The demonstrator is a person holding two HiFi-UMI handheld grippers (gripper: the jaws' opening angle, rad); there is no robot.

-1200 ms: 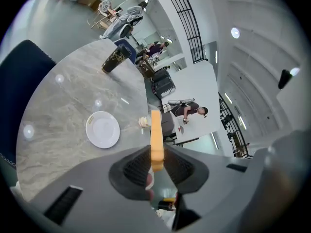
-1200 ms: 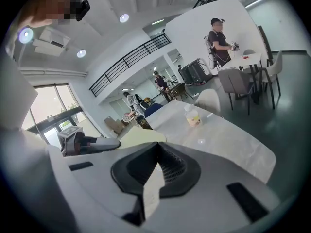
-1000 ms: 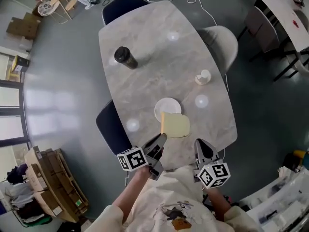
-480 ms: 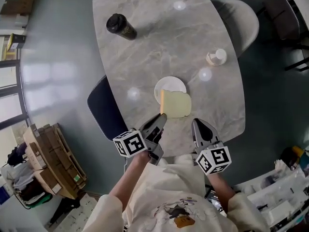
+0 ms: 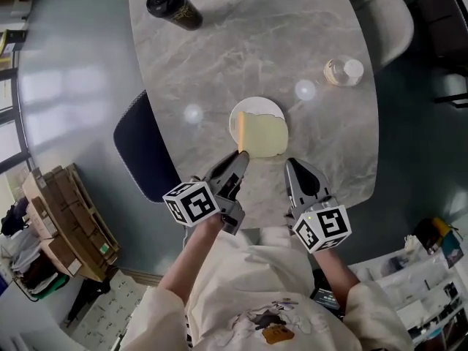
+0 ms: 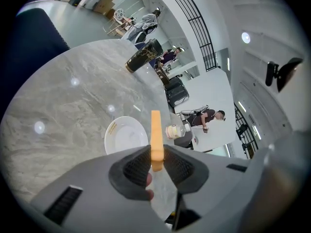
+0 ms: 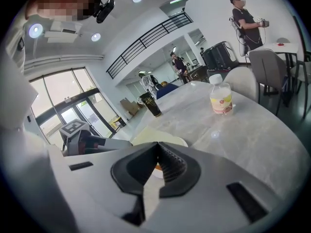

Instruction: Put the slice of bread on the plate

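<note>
**Slice sits further over the plate, not yet released**

Your left gripper (image 5: 240, 156) is clamped on the near edge of the slice of bread (image 5: 263, 134). Your right gripper (image 5: 291, 165) is pinched shut on nothing, just on your side of the plate (image 5: 256, 106). Compared with a second ago, the slice covers more of the plate's near half. Whether it touches the plate, I cannot tell. Letting go looks close.

Left gripper (image 5: 240, 157) angled forward and down, jaws clamped on the slice of bread (image 5: 265, 134). Right gripper (image 5: 292, 165) alongside, jaws together, empty.
</note>
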